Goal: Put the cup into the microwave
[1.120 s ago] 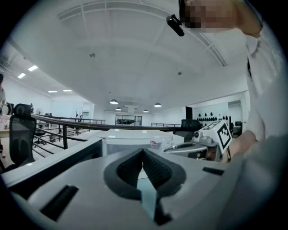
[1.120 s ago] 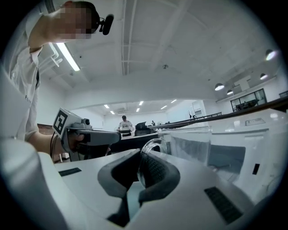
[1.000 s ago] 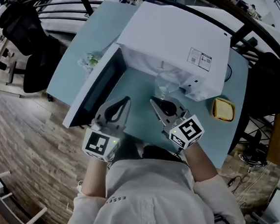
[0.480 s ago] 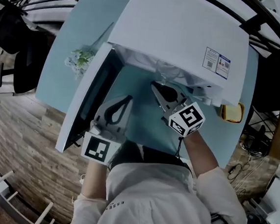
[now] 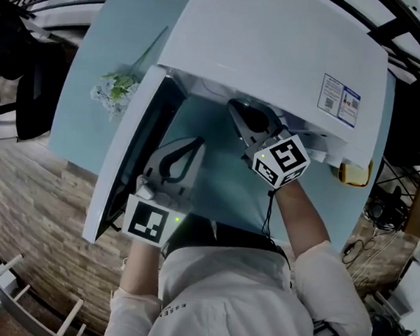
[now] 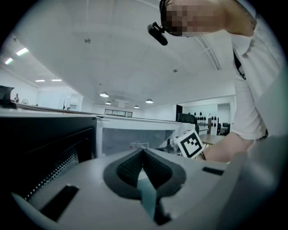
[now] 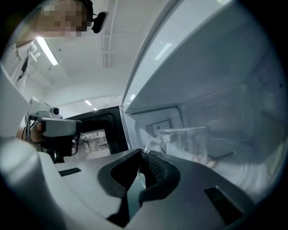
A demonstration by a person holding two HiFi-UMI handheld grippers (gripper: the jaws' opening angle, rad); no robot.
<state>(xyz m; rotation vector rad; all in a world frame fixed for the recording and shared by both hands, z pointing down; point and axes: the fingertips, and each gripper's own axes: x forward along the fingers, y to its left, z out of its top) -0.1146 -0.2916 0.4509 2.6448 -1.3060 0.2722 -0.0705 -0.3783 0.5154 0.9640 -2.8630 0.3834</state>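
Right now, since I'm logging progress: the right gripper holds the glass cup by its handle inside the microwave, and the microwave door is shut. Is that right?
No, the door is open, swung out to the left, as the head view shows. The rest holds: the right gripper grips the glass cup by its handle inside the microwave.

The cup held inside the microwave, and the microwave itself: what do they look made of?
Cup: clear glass, or perhaps clear plastic; the cavity wall shows straight through it.
Microwave: white casing with a smooth, slightly glossy finish, probably painted metal; its inner walls catch soft reflections.
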